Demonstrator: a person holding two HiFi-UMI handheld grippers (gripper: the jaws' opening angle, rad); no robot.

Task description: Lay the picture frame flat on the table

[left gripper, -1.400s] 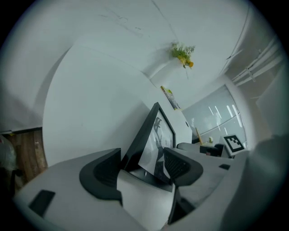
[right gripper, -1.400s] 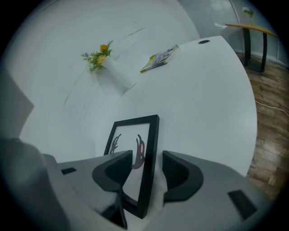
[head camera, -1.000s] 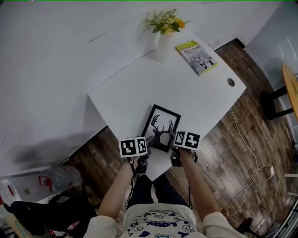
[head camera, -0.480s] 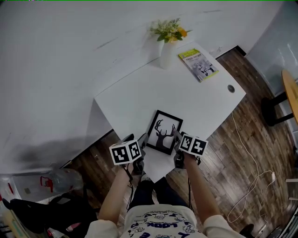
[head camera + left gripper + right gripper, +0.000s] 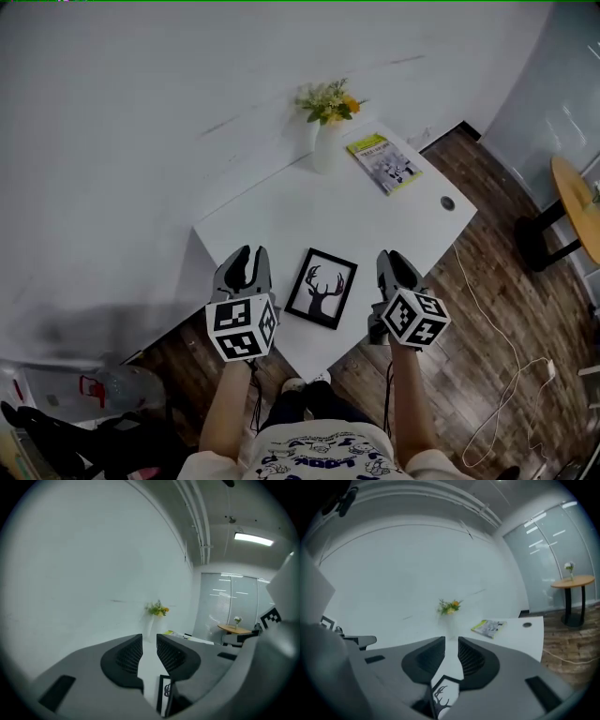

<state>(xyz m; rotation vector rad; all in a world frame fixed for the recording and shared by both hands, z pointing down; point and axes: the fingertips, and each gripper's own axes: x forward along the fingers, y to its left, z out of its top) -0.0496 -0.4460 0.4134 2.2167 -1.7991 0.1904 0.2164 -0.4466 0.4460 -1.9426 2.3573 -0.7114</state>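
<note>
The picture frame lies flat on the white tabletop close to its near corner, glass side up - a black border around a dark stag's head with antlers. It sits between the 2 grippers and touches neither.

The left gripper is held over the tabletop's near-left edge, just beside the frame. In the left gripper view its jaws are closing with only a narrow gap between them and nothing in that gap; the frame's edge shows low down, beneath the jaws.

The right gripper is held over the near-right edge, on the frame's other side. Its jaws are closing too - a slim gap, nothing held - and the right gripper view shows the stag picture below them.

At the far corner of the tabletop stands a white vase of yellow and green flowers, with a yellow-green booklet lying flat just beside it along the far-right edge. A pale cable trails across the wooden floor to the right.
</note>
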